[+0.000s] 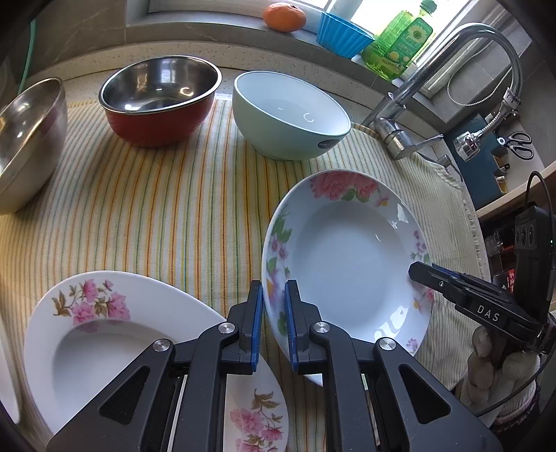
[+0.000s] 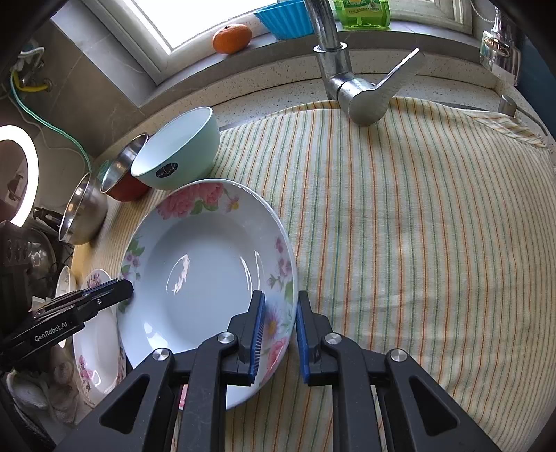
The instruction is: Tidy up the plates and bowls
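Two tools pinch our deep plate (image 1: 347, 264) at opposite rims: left tool (image 1: 274, 325), right tool (image 2: 280, 333); second plate (image 1: 114, 333) lies left.

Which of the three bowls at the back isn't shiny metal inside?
The pale green bowl, nearest the tap. It is white inside, while the red bowl and the silver bowl have shiny metal insides.

Daylight comes in from the window (image 2: 194, 21) behind the tap (image 2: 351, 90), and both views are bright and sharp. A ring lamp (image 2: 21, 174) glows blown-out far left of the tap. Small glints sit in the flowered plate (image 2: 194, 264) and the steel bowl (image 1: 160, 87). Shadows are soft. The fisheye bends the striped cloth (image 2: 417, 226) and darkens the corners.
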A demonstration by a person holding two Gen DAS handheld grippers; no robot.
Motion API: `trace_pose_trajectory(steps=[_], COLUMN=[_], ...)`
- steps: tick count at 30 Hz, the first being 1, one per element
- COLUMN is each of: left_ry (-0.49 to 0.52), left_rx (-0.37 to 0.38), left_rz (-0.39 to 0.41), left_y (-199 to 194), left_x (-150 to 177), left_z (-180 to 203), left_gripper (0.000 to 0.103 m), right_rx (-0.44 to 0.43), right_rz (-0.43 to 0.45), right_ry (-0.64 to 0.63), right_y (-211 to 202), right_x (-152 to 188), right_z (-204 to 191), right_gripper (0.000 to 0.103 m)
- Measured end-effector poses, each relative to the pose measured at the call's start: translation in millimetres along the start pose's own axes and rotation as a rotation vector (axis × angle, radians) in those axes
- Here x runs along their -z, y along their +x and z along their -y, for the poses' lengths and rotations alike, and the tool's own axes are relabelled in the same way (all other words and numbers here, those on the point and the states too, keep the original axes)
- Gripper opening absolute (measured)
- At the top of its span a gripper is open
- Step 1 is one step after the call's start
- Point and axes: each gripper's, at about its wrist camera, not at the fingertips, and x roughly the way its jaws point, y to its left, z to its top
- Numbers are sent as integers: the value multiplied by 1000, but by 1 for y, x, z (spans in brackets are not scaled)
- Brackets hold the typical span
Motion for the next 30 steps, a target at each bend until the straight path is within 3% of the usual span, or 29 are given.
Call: trace_pose_trajectory(steps=[14, 30], left_ry=[-13, -129], left_rx=[9, -52], left_rz=[42, 81], left_y=[-36, -77], left_x=[12, 47], left_z=[-12, -76], left_gripper=[11, 11], right_rx=[-12, -79], right_rz=[22, -18], right_ry=[-40, -167], right_y=[-29, -11], right_x=[5, 22], right_z=[-31, -111], right_gripper=[15, 15])
